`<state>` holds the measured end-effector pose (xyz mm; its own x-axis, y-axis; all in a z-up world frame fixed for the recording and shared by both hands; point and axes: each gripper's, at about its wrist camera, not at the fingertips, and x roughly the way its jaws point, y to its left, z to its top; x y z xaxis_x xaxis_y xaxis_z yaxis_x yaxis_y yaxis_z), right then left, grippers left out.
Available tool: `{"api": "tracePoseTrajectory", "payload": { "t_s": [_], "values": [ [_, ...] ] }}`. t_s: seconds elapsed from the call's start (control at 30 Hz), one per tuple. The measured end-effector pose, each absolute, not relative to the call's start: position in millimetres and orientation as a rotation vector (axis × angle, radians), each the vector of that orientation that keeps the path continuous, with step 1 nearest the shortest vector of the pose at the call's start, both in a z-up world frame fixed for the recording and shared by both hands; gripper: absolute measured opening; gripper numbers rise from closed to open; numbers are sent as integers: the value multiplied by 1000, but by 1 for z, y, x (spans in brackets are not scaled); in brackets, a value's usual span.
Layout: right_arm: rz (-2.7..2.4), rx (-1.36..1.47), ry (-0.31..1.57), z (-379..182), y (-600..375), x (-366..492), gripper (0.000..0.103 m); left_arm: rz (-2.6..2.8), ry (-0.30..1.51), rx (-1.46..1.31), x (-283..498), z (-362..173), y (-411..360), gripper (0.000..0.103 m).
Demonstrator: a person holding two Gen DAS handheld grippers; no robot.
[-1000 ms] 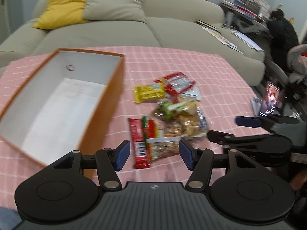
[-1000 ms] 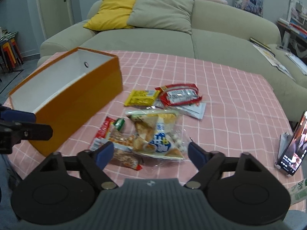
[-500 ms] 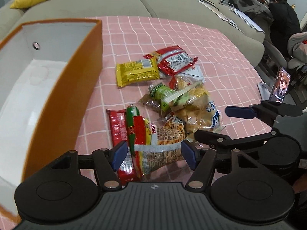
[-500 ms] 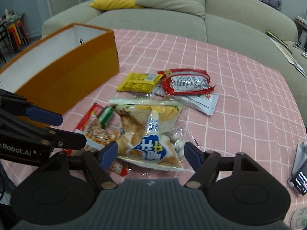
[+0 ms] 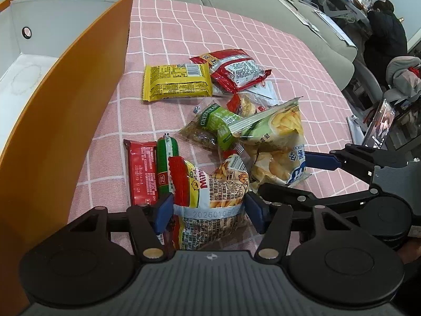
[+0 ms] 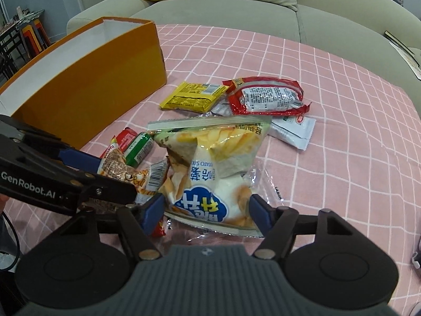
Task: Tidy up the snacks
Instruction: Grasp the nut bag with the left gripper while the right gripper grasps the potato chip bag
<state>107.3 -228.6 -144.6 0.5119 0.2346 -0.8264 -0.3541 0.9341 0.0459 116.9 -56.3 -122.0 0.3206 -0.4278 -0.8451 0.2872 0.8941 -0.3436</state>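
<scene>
Several snack packets lie on the pink checked tablecloth [image 5: 263, 39] beside an open orange box [image 5: 79, 84]. My left gripper [image 5: 209, 210] is low over a red-and-yellow fries bag [image 5: 218, 184]. The bag's near end sits between the blue pads, and the jaws are closing on it. My right gripper [image 6: 207, 213] straddles a clear potato-chip bag [image 6: 210, 158], and its jaws are closing too. No pad visibly squeezes either bag. A red bar [image 5: 142, 171] and a green sausage [image 5: 165, 163] lie left of the fries bag. A yellow packet [image 5: 176, 81], red packet [image 5: 236, 68] and green packet [image 5: 218, 123] lie farther off.
The orange box [image 6: 86, 79] stands left of the pile, its white inside bare. A white sachet [image 6: 292, 129] lies right of the chips. A phone on a stand [image 5: 379, 126] is at the table's right edge. Behind are a beige sofa [image 6: 236, 8] and a seated person [image 5: 384, 34].
Both grippers have dropped toward the snack pile and tilted further down. Their jaws have narrowed. The fries bag now lies between the left pads and the chip bag between the right pads.
</scene>
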Motion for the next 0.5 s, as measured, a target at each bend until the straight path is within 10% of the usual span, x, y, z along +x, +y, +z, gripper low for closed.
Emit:
{"api": "tracePoseTrajectory", "payload": {
  "t_s": [0.5],
  "values": [
    [394, -164, 950, -135, -219, 99, 43, -421, 1156, -97, 104, -110, -62, 41]
  ]
}}
